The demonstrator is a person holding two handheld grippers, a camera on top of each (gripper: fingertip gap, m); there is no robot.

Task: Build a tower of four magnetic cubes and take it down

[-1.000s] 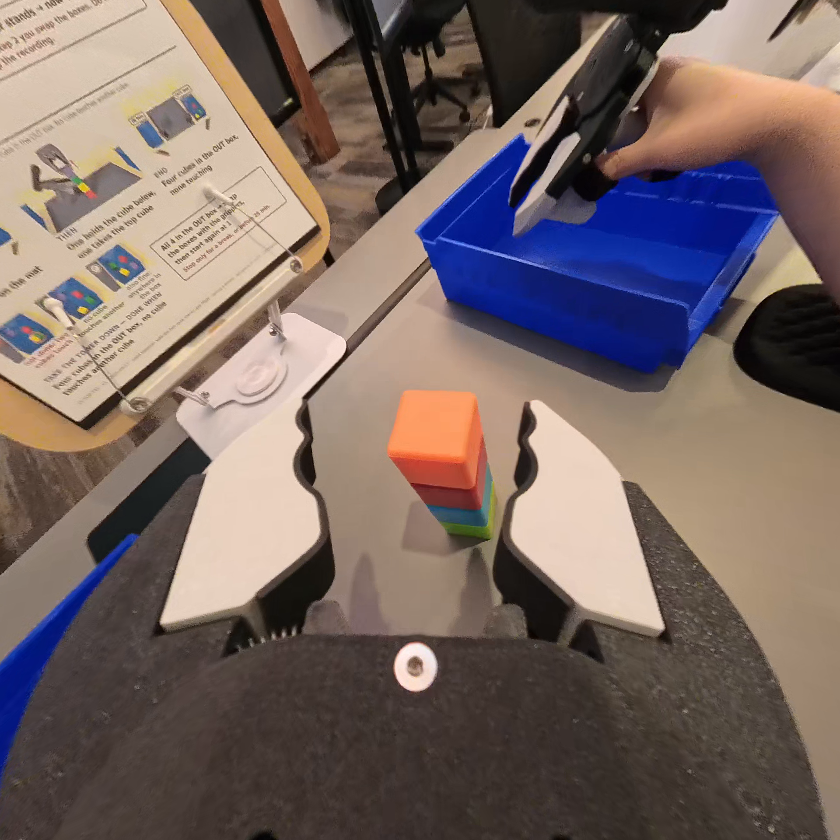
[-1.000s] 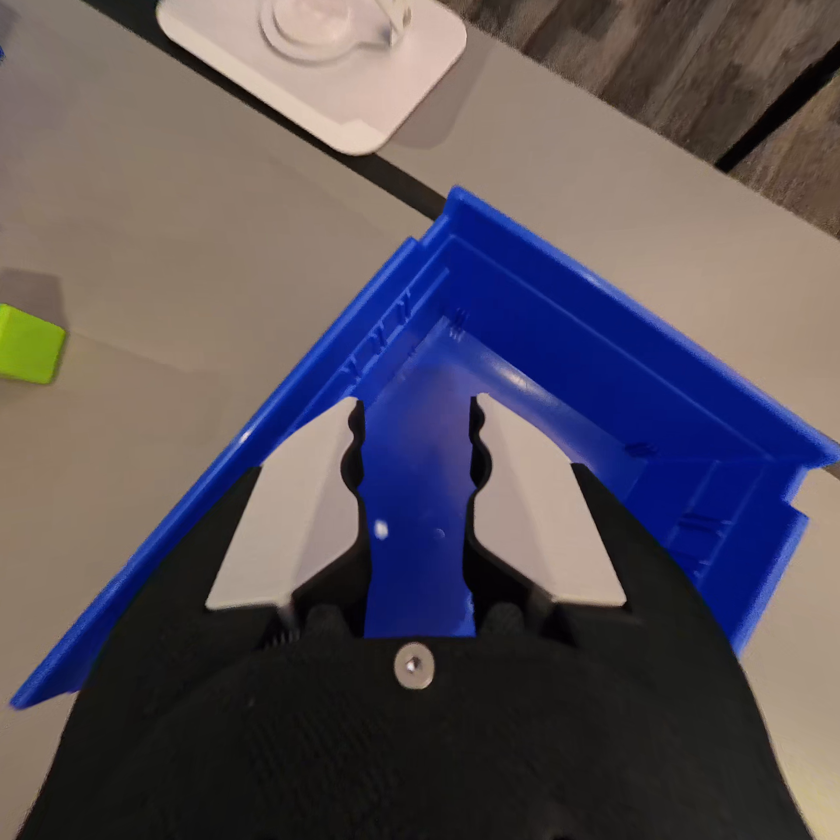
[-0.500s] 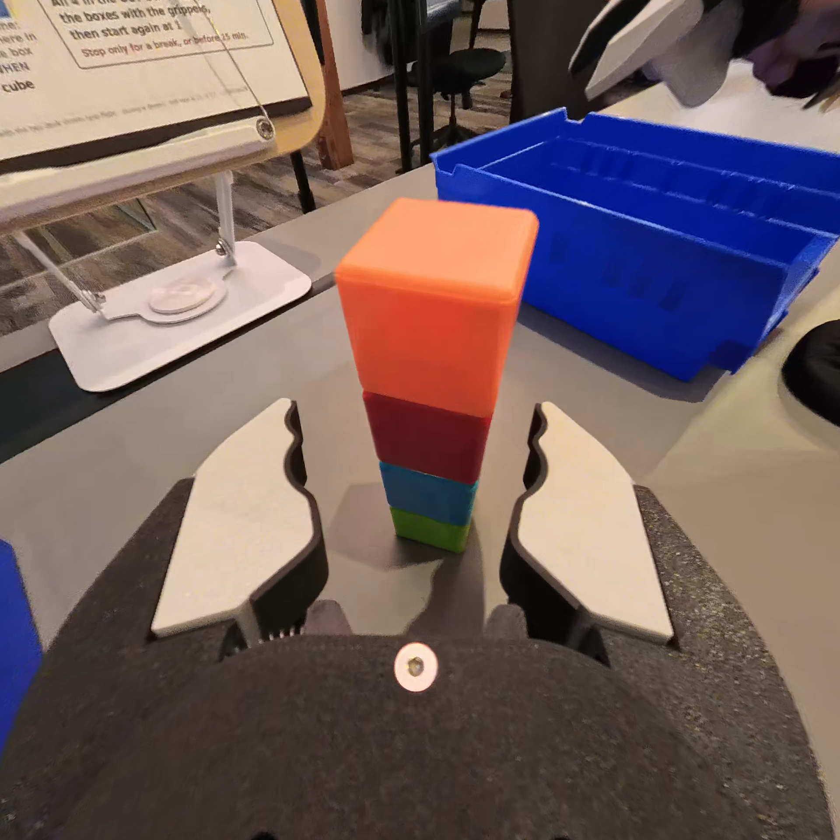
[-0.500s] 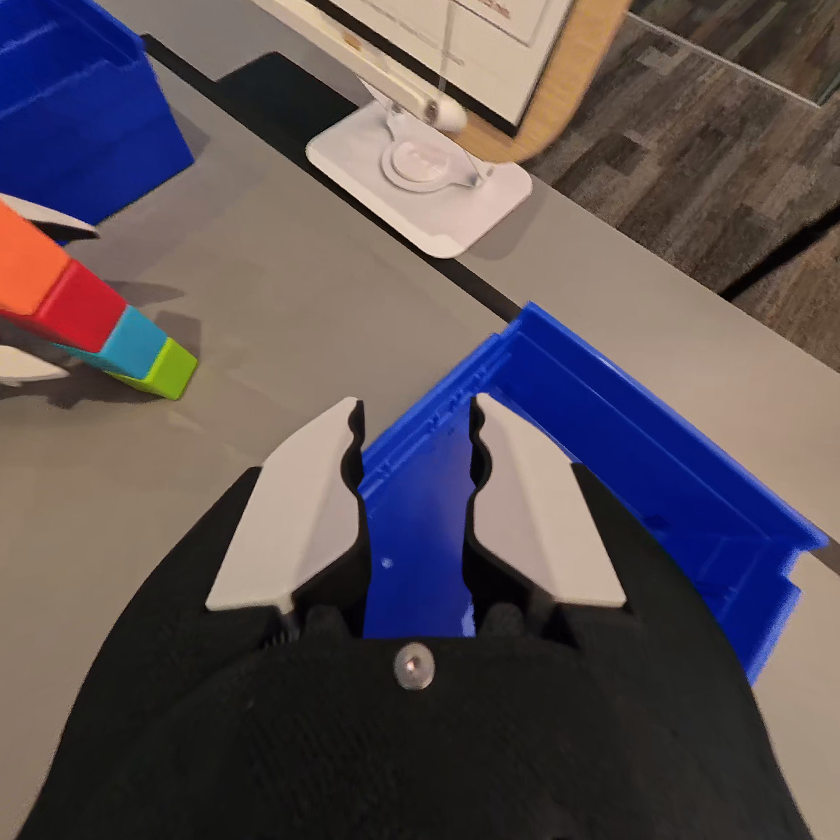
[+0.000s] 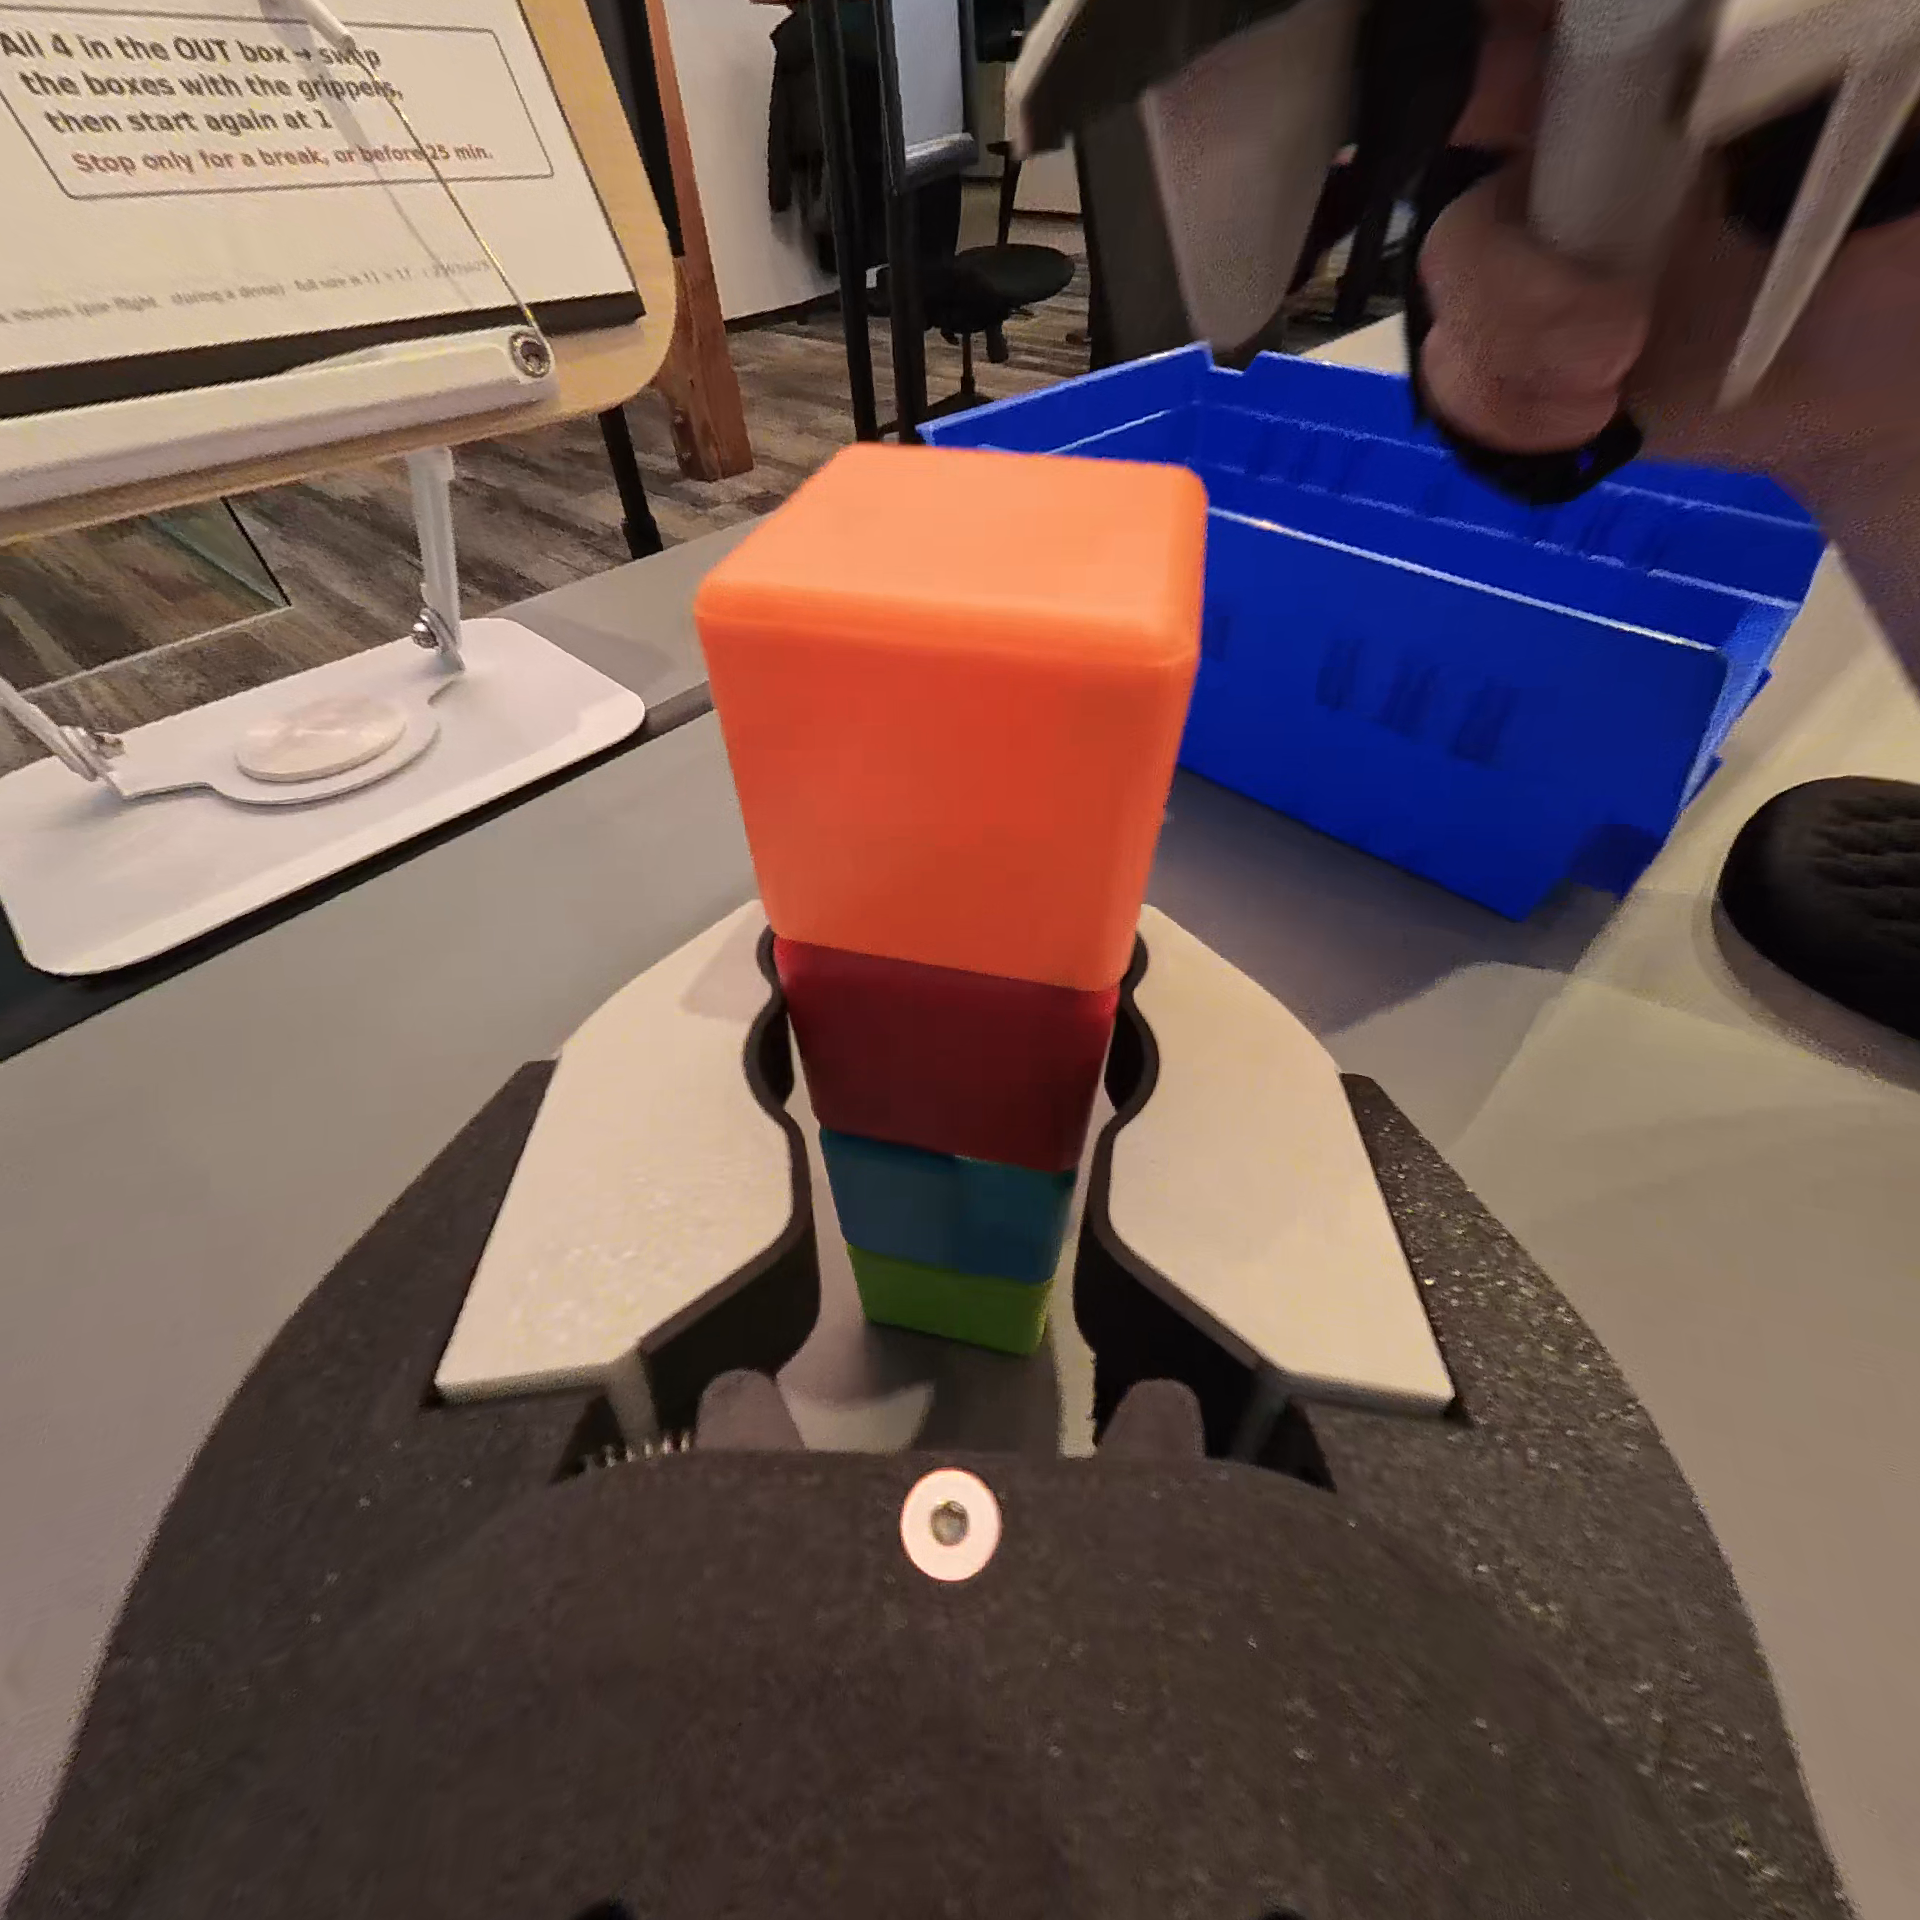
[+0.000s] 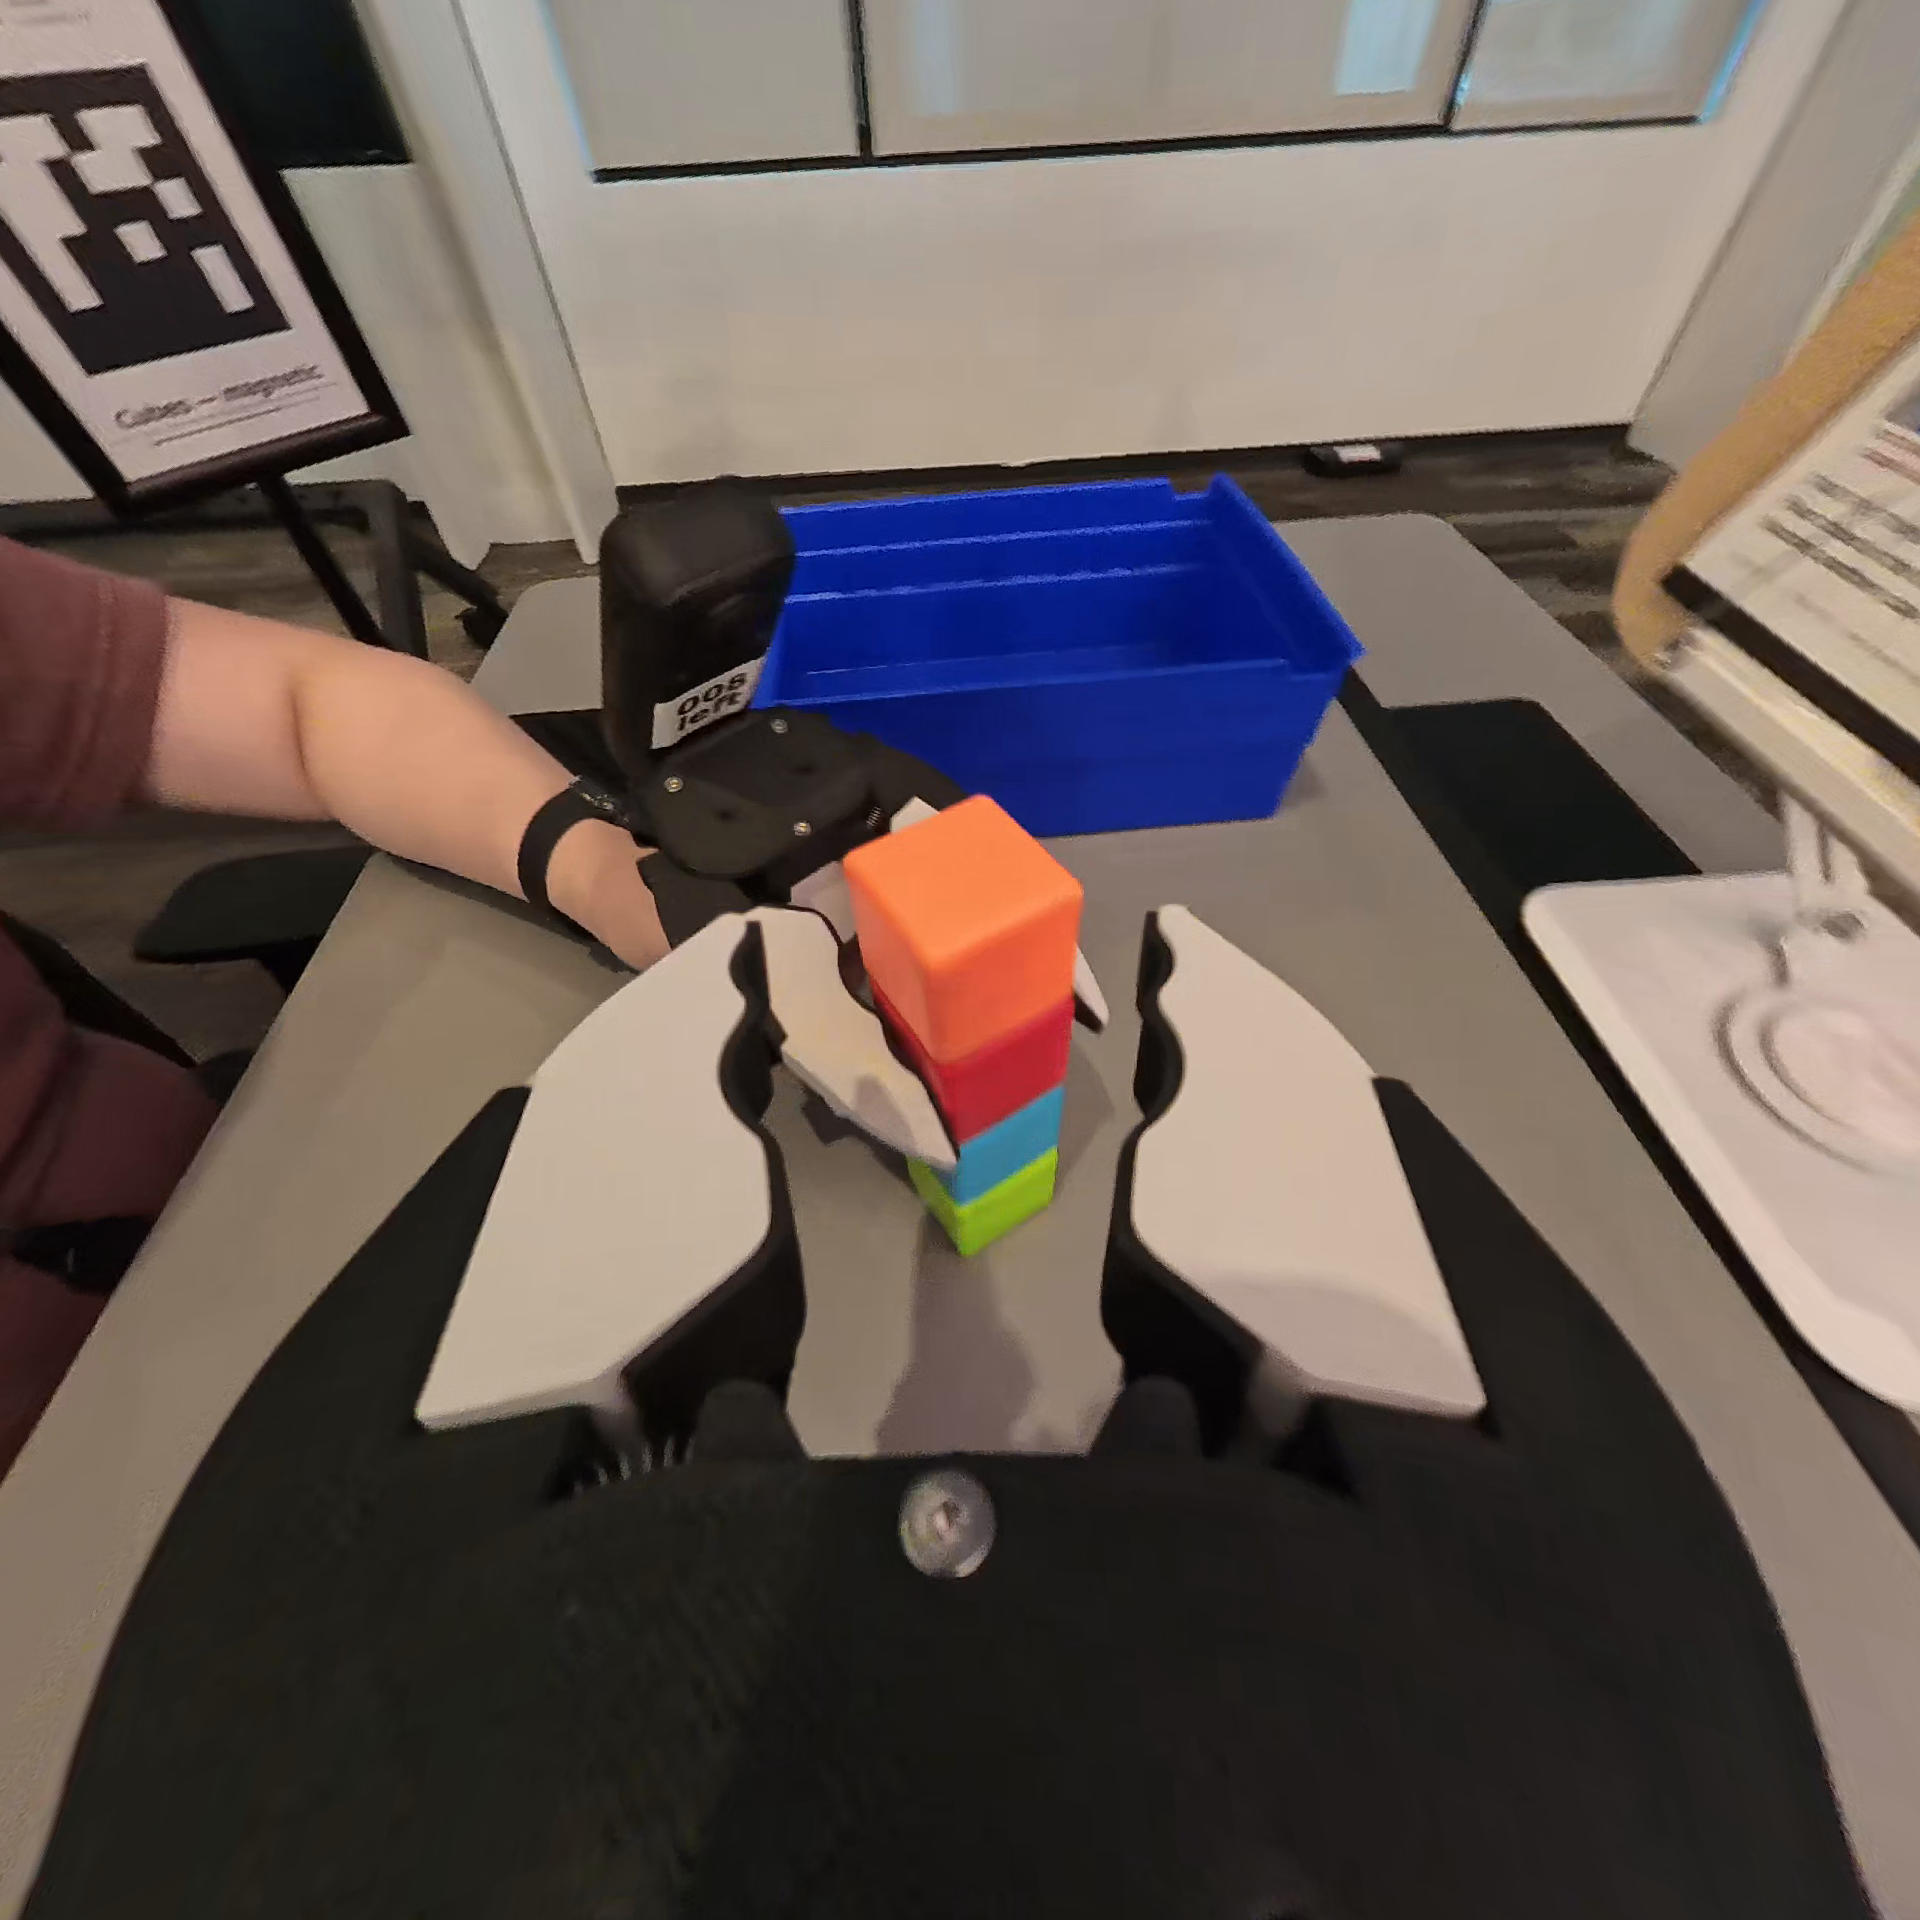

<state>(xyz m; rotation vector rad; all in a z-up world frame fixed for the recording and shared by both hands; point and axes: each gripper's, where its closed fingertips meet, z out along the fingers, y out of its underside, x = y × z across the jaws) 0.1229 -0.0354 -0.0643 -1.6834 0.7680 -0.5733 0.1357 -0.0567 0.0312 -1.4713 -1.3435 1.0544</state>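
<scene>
A tower of four cubes stands on the grey table (image 5: pixel 312 1091): orange cube (image 5: pixel 951 727) on top, then red cube (image 5: pixel 945 1060), blue cube (image 5: pixel 945 1205) and green cube (image 5: pixel 951 1304) at the bottom. My left gripper (image 5: pixel 951 982) is shut on the red cube, one finger on each side. The right wrist view shows the same tower (image 6: pixel 982 1039) with the left gripper (image 6: pixel 1013 1086) clamped around its middle. My right gripper (image 6: pixel 951 935) is open and empty, its fingers spread either side of the tower, apart from it. It shows blurred at the upper right in the left wrist view (image 5: pixel 1455 156).
A blue bin (image 5: pixel 1455 675) sits behind the tower on the right. Another blue bin (image 6: pixel 1039 707) sits beyond the left gripper. A white stand base (image 5: pixel 312 748) holds an instruction board. A black pad (image 5: pixel 1839 894) lies at the right edge. A person's arm (image 6: pixel 364 727) reaches in. The left gripper's tips are roughly 10 cm from the right gripper's.
My left gripper moved in around the tower and shut on the red cube. My right gripper swung away from the blue bin to face the tower and opened wider.
</scene>
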